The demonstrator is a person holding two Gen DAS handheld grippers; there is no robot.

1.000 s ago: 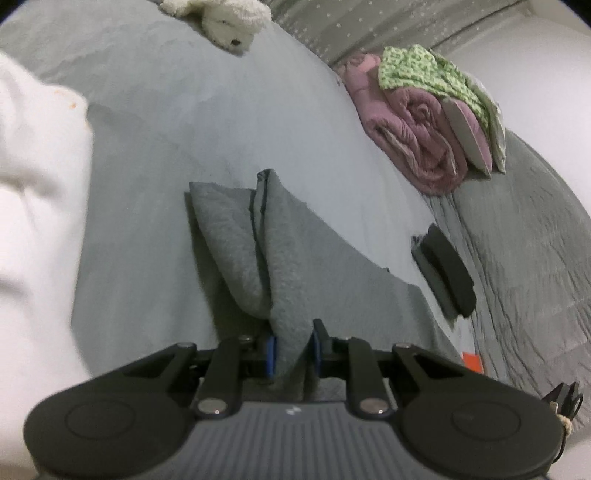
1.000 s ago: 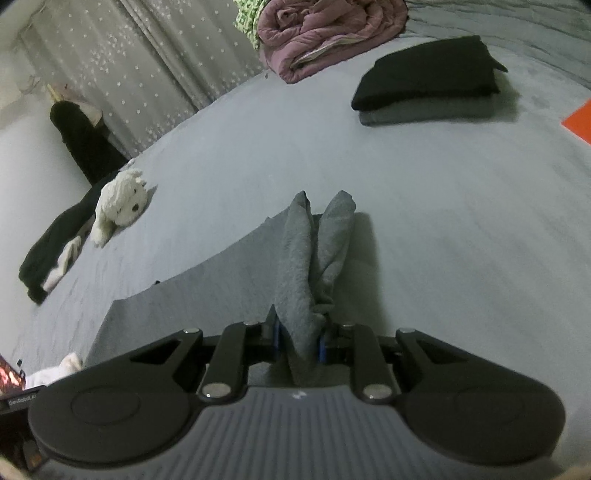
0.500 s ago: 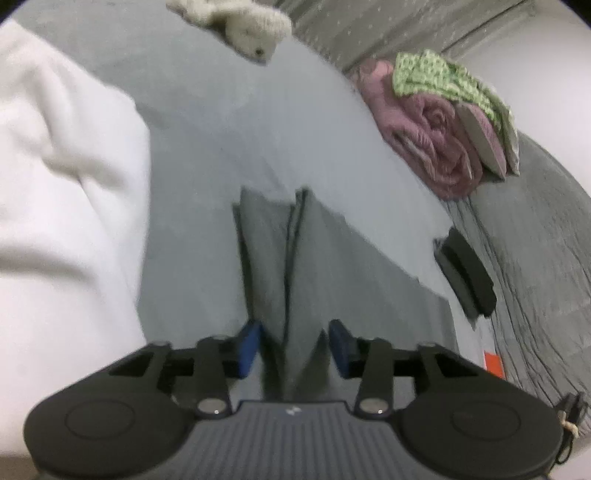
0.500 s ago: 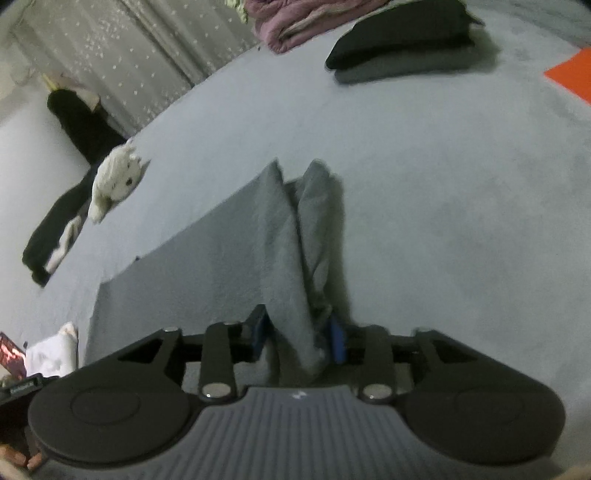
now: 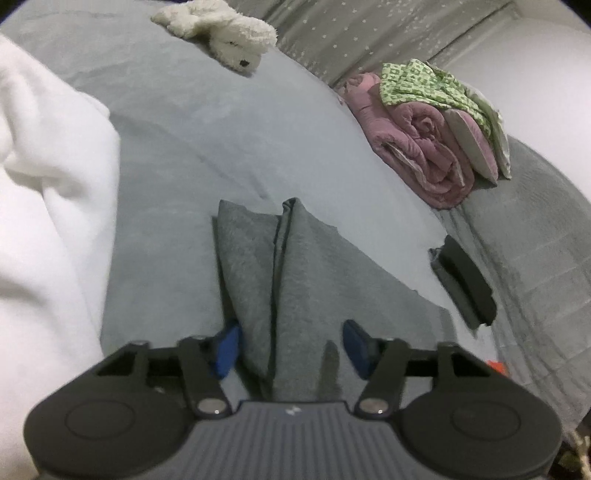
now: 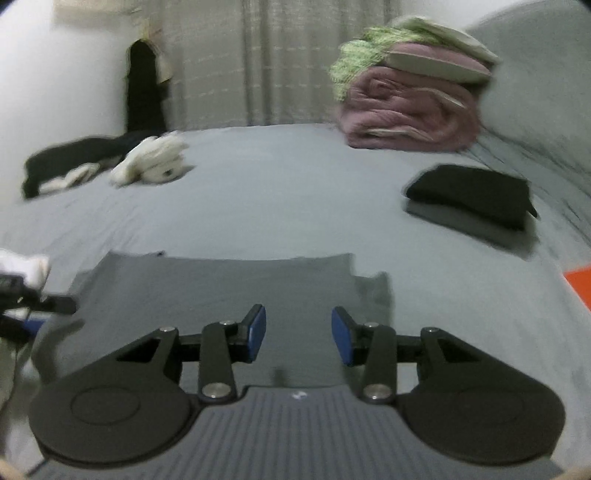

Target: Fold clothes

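On the grey bed (image 6: 280,192) in front of you lies the grey garment (image 5: 317,295), spread flat with a fold ridge running away from your left gripper (image 5: 291,345). That gripper's blue pads (image 5: 226,347) stand apart on either side of the ridge; the left pad sits right at the cloth's edge, the right pad is clear of it, so your left gripper is open and holds nothing.

From the right wrist view, your right gripper (image 6: 298,334) also has its jaws parted, with only flat grey cloth below the gap; nothing is pinched. The garment (image 6: 221,284) shows here as a broad flat panel with a small flap at its right corner. At the far left edge of this view you can make out part of your other gripper (image 6: 26,306), beside white fabric (image 6: 26,267).

Beyond the garment, to the right, a folded black piece sits on a folded grey one (image 6: 469,199). Further back a rolled pink blanket (image 5: 417,155) carries a green patterned cloth (image 5: 424,81). A white plush toy (image 5: 225,33) lies near the curtain (image 6: 258,62), with dark clothes (image 6: 77,155) just beside it. A large white fabric (image 5: 40,192) fills the left of the left wrist view. An orange patch (image 6: 580,288) shows at the right edge.
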